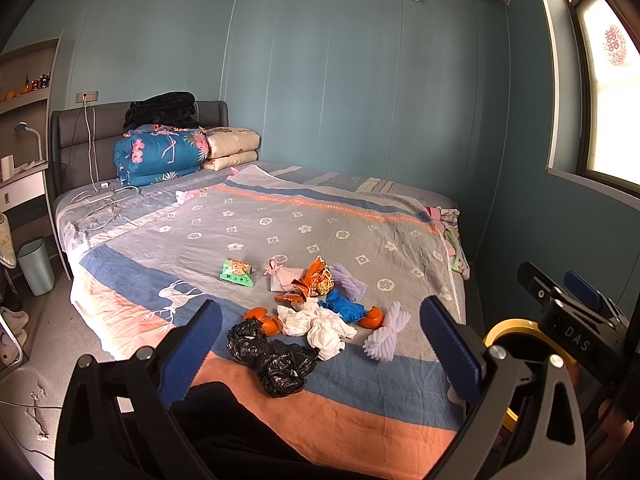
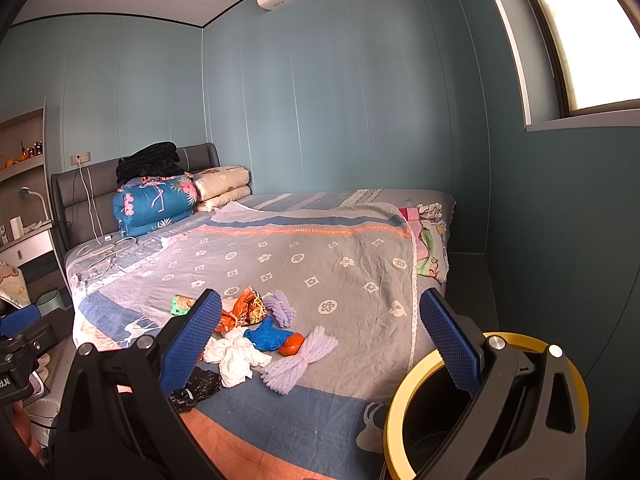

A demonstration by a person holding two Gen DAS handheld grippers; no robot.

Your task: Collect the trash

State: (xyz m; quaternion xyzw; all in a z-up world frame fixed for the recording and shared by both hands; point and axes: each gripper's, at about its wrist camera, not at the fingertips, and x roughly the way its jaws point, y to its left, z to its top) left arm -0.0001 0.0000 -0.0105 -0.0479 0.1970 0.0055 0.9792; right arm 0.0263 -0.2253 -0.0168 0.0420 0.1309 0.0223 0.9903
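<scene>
The left gripper (image 1: 320,344) hangs over the bed (image 1: 360,232), jaws wide apart, above scattered trash: black bags (image 1: 272,356), white tissue (image 1: 316,324), orange wrapper (image 1: 316,278), green packet (image 1: 237,273).

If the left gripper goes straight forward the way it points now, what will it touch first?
Probably the trash pile on the bed: the left gripper, open and empty, frames the white crumpled paper, with the black plastic bags just nearer and lower. Depth is uncertain, so either could come first.
</scene>
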